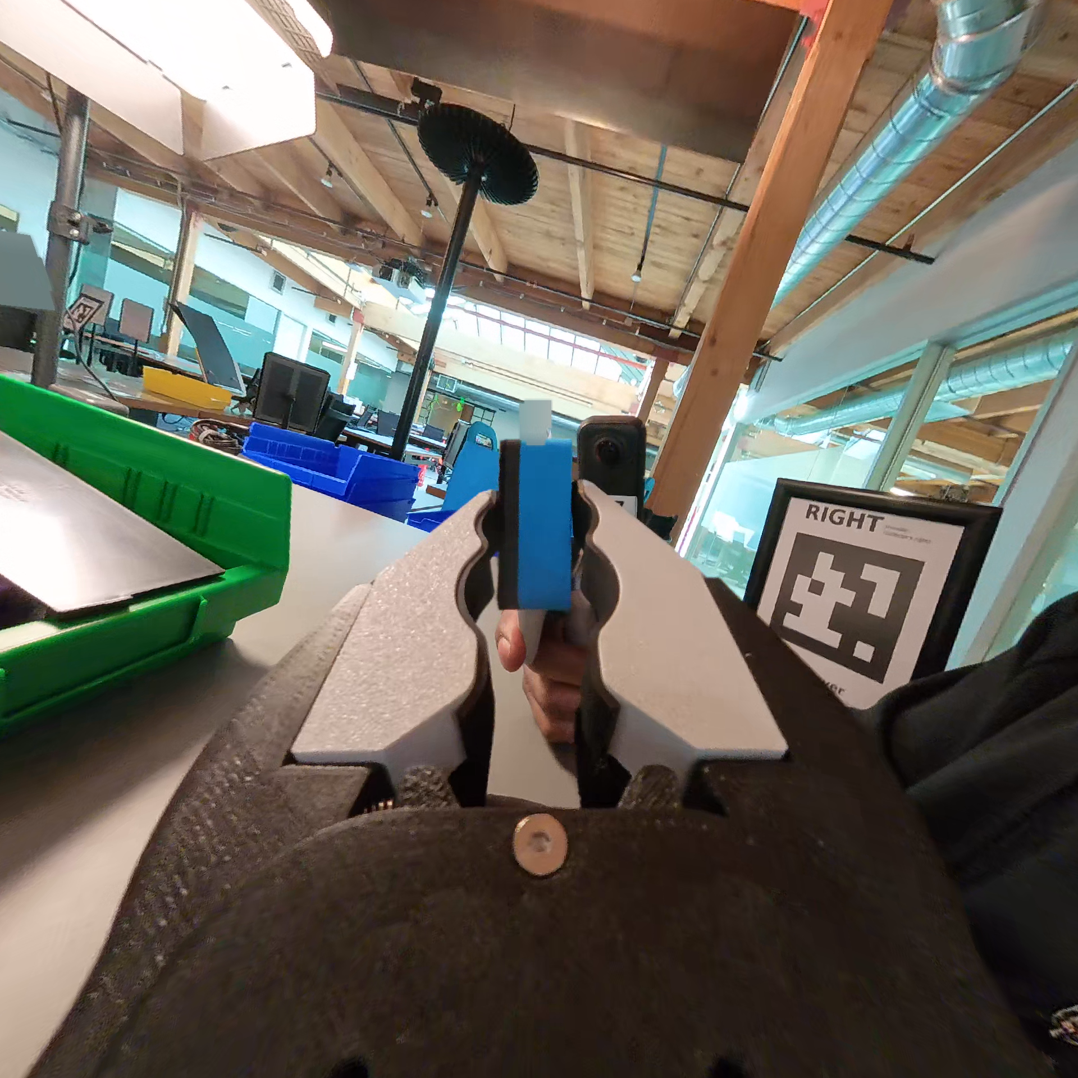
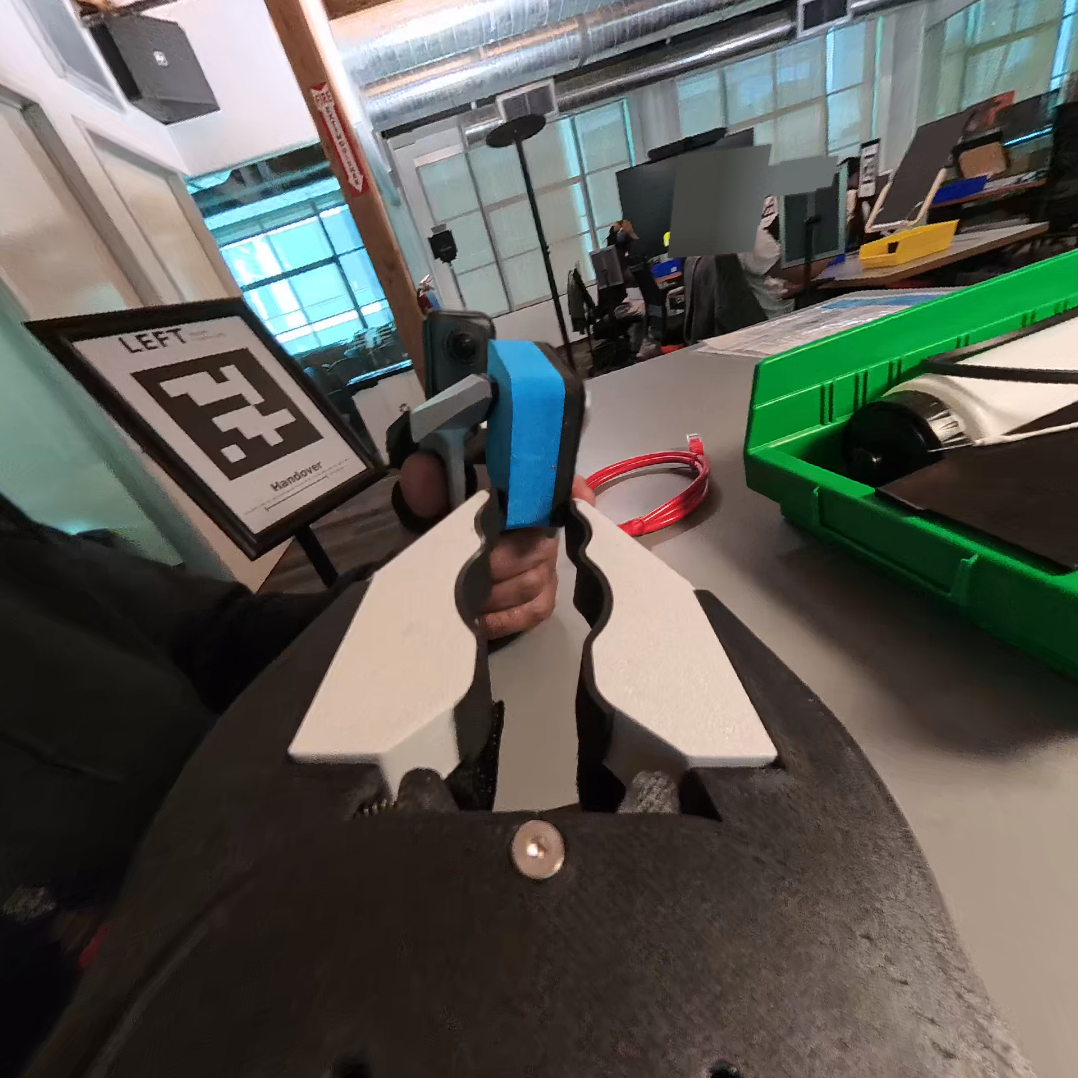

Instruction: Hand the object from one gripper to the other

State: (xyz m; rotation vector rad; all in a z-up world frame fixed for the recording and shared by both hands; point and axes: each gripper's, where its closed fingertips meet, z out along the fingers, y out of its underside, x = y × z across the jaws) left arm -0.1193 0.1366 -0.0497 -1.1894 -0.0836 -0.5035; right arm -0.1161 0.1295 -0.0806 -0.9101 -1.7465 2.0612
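Blue-and-black foam block (image 1: 535, 525) stood upright, gripped between both claws: left claw (image 1: 534, 513) and right claw (image 2: 528, 516) facing each other.

**Open workshop, timber ceiling**

I note exposed wood joists (image 1: 589, 192) overhead, a silver duct (image 1: 910, 128) running right, and a timber post (image 1: 752, 280). Glass partition walls (image 2: 525, 216) stand far off. My grey table (image 2: 729, 583) is near; desks with monitors lie beyond. Daylight bright.
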